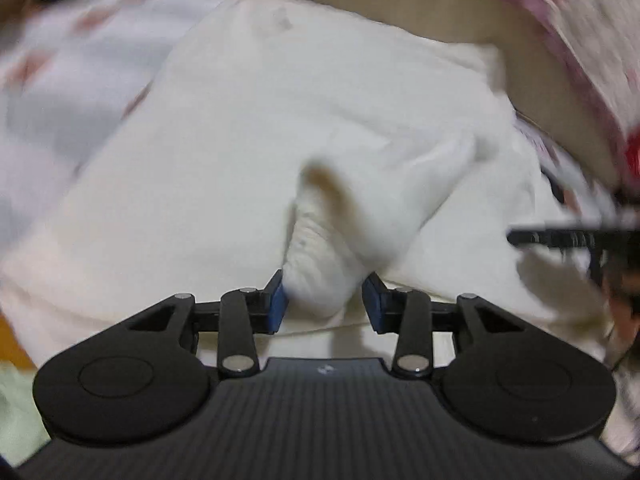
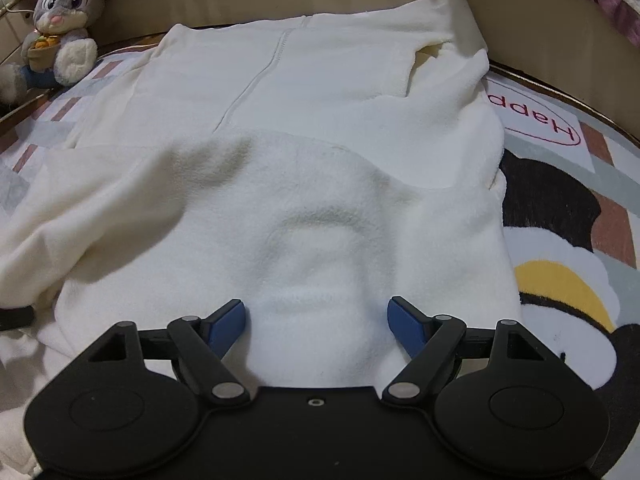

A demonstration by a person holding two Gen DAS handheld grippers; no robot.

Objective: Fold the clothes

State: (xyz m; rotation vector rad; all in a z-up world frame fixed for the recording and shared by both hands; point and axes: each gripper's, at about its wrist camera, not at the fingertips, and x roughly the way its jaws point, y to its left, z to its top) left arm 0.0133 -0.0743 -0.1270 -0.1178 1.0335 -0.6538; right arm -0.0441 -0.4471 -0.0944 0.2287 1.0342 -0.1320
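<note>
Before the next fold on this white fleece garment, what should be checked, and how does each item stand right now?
1. Left gripper has a bunch of the white fleece garment between its pads: ok.
2. Right gripper closed on fabric: not ok, jaws open astride a fleece hump.
3. Far half lies flat: ok.
4. Near half smooth: not ok, rumpled.
5. Plush rabbit clear of garment: ok.
6. Left view sharp: not ok, blurred.

The fleece garment (image 2: 320,100) lies spread on the patterned bedspread (image 2: 560,208), with the plush rabbit (image 2: 64,20) behind its left corner.
</note>
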